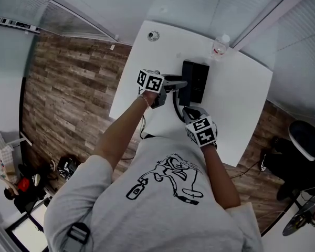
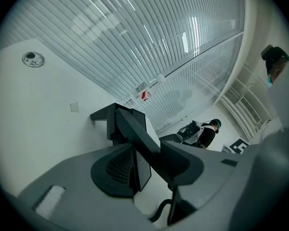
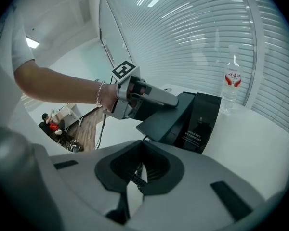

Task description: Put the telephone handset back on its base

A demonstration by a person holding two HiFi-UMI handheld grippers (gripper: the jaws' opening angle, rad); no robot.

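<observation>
A black telephone base point(image 1: 198, 75) point(image 3: 202, 124) stands on the white table point(image 1: 236, 98). The black handset point(image 1: 184, 93) point(image 3: 166, 117) point(image 2: 132, 126) lies slanted along the base's left side. My left gripper point(image 1: 174, 83) point(image 2: 149, 153) point(image 3: 173, 102) has its jaws round the handset; they stand apart, with a gap showing beside it. My right gripper point(image 1: 190, 112) point(image 3: 139, 162) hovers just in front of the base, shut. The coiled cord point(image 1: 175, 105) point(image 3: 138, 179) shows through the slit behind its tips; I cannot tell whether it touches them.
A clear water bottle point(image 1: 220, 45) point(image 3: 232, 78) stands behind the base at the table's far edge. A round cable grommet point(image 1: 154, 35) point(image 2: 33, 59) sits at the far left corner. Slatted blinds line the wall behind. A chair point(image 1: 307, 140) stands off to the right.
</observation>
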